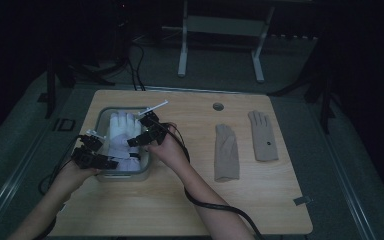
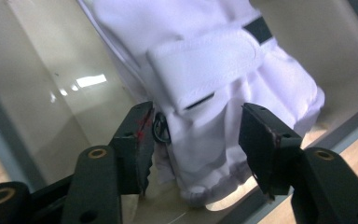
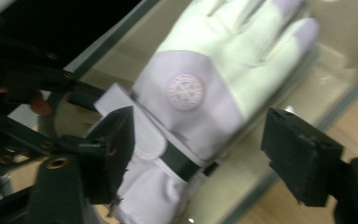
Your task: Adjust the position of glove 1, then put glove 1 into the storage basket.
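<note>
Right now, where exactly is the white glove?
In the high view the white glove lies inside the clear tray at the table's left side, between the left gripper and the right gripper.

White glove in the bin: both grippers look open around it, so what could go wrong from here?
1. The white glove lies loose in the clear bin; the left gripper has open jaws straddling its cuff, so withdrawing could snag the strap.
2. The right gripper hangs just above the glove and near the bin's rim; a careless move might bump it.
</note>
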{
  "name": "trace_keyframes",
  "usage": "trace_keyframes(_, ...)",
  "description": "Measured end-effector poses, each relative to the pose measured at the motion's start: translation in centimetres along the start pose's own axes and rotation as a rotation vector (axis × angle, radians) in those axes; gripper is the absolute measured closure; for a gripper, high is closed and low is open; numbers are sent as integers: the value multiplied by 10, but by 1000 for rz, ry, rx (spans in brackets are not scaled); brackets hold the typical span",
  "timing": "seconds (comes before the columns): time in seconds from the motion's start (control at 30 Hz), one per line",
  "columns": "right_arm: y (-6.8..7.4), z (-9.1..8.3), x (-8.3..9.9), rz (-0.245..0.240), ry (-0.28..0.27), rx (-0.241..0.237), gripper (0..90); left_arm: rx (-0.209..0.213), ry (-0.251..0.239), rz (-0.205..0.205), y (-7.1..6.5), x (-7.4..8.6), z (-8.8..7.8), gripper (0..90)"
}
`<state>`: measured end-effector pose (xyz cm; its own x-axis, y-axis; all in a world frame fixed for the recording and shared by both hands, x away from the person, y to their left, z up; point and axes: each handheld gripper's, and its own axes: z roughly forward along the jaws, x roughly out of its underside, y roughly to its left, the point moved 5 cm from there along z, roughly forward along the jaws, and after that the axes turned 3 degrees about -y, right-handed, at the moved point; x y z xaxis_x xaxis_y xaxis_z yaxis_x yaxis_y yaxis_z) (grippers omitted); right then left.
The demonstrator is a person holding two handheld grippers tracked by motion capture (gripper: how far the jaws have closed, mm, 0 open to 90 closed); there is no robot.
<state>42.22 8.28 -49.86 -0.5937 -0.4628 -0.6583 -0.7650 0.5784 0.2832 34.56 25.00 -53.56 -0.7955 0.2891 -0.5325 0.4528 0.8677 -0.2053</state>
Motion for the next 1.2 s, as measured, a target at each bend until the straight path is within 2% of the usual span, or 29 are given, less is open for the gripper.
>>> trace_keyframes(0.03,-1,-3,0,-15,-4,2,240,7,-27,-4,0,-1,-4,442)
trace_keyframes(0.1,-2,-7,1,-14,-21,-1,210,10,-64,-14,0,-3,-9,420)
trace_keyframes(0.17,-3,-11,2,-26,-29,-8,210,-7,-107,6,-3,-5,-18,418)
trace_keyframes(0.3,-4,-17,7,-59,-29,0,211,7,-164,23,-14,-9,-28,417)
trace_keyframes(0.33,-4,-19,9,-67,-31,0,210,21,-177,27,-19,-10,-29,418)
trace_keyframes(0.5,-3,-28,16,-101,-32,-11,192,55,-194,59,-37,-14,-27,419)
trace_keyframes(0.6,-4,-35,22,-117,-32,-10,191,109,-202,74,-49,-17,-24,419)
trace_keyframes(0.63,-5,-37,24,-124,-34,-8,191,114,-203,86,-54,-18,-22,420)
trace_keyframes(0.7,-8,-42,28,-140,-29,-1,191,103,-201,96,-58,-20,-19,420)
trace_keyframes(0.87,-19,-55,35,-138,-40,15,191,89,-214,124,-71,-26,-14,417)
trace_keyframes(0.9,-19,-55,35,-138,-40,15,191,89,-214,124,-71,-26,-14,394)
trace_keyframes(0.93,-21,-58,37,-134,-38,18,191,106,-224,130,-77,-29,-14,394)
trace_keyframes(1.0,-26,-69,40,-143,-46,33,185,114,-231,137,-82,-32,-13,306)
trace_keyframes(1.13,-33,-84,45,-144,-57,49,184,134,-256,146,-92,-37,-9,183)
trace_keyframes(1.2,-38,-92,49,-141,-63,59,184,150,-273,148,-97,-39,-8,159)
